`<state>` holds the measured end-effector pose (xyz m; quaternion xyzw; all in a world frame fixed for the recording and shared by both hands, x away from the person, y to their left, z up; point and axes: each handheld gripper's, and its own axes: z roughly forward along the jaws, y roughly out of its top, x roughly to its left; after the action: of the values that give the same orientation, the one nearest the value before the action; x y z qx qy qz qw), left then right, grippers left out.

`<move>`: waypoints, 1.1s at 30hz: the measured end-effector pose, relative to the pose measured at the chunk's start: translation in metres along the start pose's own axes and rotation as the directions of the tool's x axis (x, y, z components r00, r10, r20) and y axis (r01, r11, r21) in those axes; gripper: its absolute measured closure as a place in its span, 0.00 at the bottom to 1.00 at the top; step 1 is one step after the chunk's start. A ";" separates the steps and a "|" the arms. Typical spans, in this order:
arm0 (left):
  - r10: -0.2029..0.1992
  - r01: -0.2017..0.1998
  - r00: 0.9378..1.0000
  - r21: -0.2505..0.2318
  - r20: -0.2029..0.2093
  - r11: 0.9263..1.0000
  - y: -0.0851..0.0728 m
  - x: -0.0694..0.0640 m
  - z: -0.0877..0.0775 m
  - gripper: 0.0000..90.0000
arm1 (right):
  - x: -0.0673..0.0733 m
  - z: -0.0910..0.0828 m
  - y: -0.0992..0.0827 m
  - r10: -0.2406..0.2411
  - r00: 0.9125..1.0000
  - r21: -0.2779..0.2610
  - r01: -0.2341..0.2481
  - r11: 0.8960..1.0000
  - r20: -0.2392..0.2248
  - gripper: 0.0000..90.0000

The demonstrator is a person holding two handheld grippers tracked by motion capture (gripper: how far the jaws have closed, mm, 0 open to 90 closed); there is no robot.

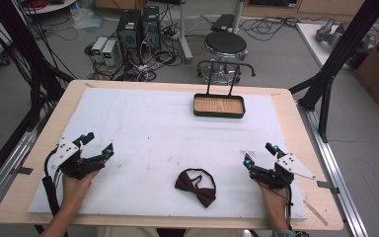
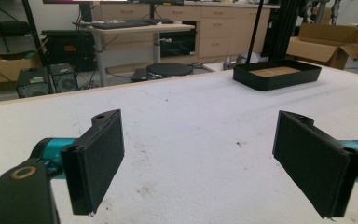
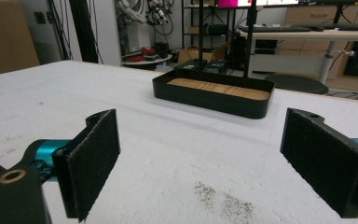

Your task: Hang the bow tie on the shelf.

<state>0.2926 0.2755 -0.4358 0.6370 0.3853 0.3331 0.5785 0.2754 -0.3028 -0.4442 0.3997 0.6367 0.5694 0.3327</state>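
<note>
A dark red bow tie (image 1: 196,184) lies on the white mat near the table's front edge, between my two hands. A black tray with a wooden floor (image 1: 218,105) stands at the back of the mat; it also appears far right in the left gripper view (image 2: 276,74) and straight ahead in the right gripper view (image 3: 213,94). My left gripper (image 1: 97,143) rests at the mat's front left, open with nothing between its pads (image 2: 100,158). At the front right my right gripper (image 1: 259,154) is likewise open and empty, pads (image 3: 93,161) wide apart.
The white foam mat (image 1: 148,128) covers most of the wooden table (image 1: 44,128). Black frame posts rise at the right (image 1: 343,54) and left. A round stool (image 1: 225,45) and computer boxes (image 1: 139,27) sit on the floor beyond the table.
</note>
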 end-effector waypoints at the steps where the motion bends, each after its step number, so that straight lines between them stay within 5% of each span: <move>1: -0.006 0.006 1.000 -0.002 -0.003 1.000 0.000 0.000 0.000 0.19 | 0.000 0.000 0.000 0.010 1.000 0.002 -0.010 1.000 0.000 0.12; 33: -0.016 0.016 1.000 0.012 -0.004 1.000 -0.001 0.000 0.002 0.19 | 0.005 0.002 0.000 -0.037 0.999 0.028 0.038 0.999 -0.030 0.13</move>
<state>0.2947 0.2748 -0.4368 0.6367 0.3936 0.3276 0.5765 0.2743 -0.2973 -0.4446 0.3839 0.6570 0.5598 0.3280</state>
